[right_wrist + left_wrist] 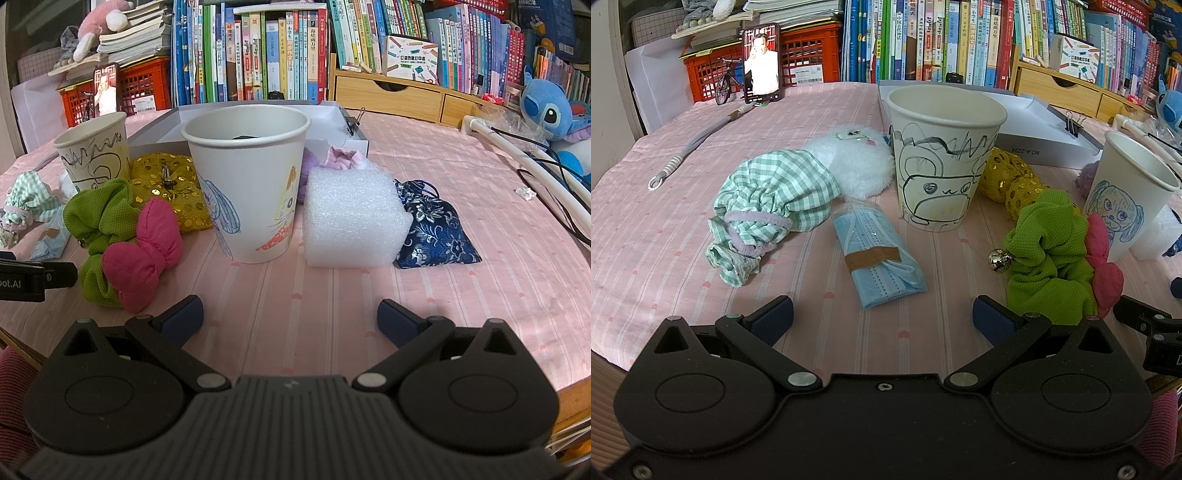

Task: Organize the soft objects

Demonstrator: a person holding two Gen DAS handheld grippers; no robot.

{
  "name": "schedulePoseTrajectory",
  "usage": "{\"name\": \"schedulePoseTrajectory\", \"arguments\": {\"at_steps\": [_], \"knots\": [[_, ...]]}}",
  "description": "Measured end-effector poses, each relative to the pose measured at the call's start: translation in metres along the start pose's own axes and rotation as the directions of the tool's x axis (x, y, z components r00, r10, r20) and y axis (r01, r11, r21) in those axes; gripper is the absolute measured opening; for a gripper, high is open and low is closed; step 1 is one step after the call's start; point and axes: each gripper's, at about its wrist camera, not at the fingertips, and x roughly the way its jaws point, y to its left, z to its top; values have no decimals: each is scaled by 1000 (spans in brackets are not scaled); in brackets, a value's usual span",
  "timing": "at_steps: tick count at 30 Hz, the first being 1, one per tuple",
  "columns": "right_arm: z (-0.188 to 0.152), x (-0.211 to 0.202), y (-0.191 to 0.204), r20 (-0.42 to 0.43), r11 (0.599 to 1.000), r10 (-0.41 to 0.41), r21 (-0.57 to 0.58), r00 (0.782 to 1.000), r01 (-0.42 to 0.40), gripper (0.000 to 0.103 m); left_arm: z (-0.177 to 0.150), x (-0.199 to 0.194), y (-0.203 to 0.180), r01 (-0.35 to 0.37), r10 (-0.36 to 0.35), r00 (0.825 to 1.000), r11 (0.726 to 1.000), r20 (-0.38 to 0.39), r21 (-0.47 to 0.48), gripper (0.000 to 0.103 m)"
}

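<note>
Hovering low over the pink striped counter [665,236], the left hand-held gripper [882,314] gapes empty, as does the right hand-held gripper [290,314]. Nearest lie a folded blue mask [882,258] and a knobbly green scrunchie [1049,258] touching a puffy pink bow [144,251]. Beyond stand two doodled paper cups [942,158] [251,184], a spongy white foam block [354,218] and a brocade pouch [439,232]; gingham cloth [775,195] and books [942,37] behind.

Tablecloth [646,236]: pink, pale stripes. Pouch [775,195]: green-white gingham. Mask [879,254]: light blue. Scrunchie [1049,254]: lime green. Bow [144,254]: magenta. Foam block [351,218]: white. Drawstring bag [439,229]: navy, silver floral.
</note>
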Motion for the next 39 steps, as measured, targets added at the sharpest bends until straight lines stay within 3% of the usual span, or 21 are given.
{"name": "schedulePoseTrajectory", "arguments": {"at_steps": [18, 23, 29, 35, 39], "knots": [[2, 0, -3, 9, 1000, 26, -3, 1000, -26, 103, -2, -3, 3, 22, -22, 1000, 1000, 6, 3, 103], [4, -9, -4, 52, 993, 119, 5, 992, -119, 103, 0, -9, 12, 52, -51, 998, 998, 30, -45, 98], [8, -16, 20, 89, 969, 232, -112, 969, -222, 98, 5, -23, 23, 40, -33, 995, 997, 99, -71, 96], [14, -13, 44, 79, 930, 354, -139, 932, -342, 96, 13, -20, 30, 53, -45, 994, 995, 97, -81, 75], [17, -7, 61, 67, 923, 354, -184, 933, -337, 93, 16, -8, 32, 79, -71, 994, 991, 77, -104, 63]]}}
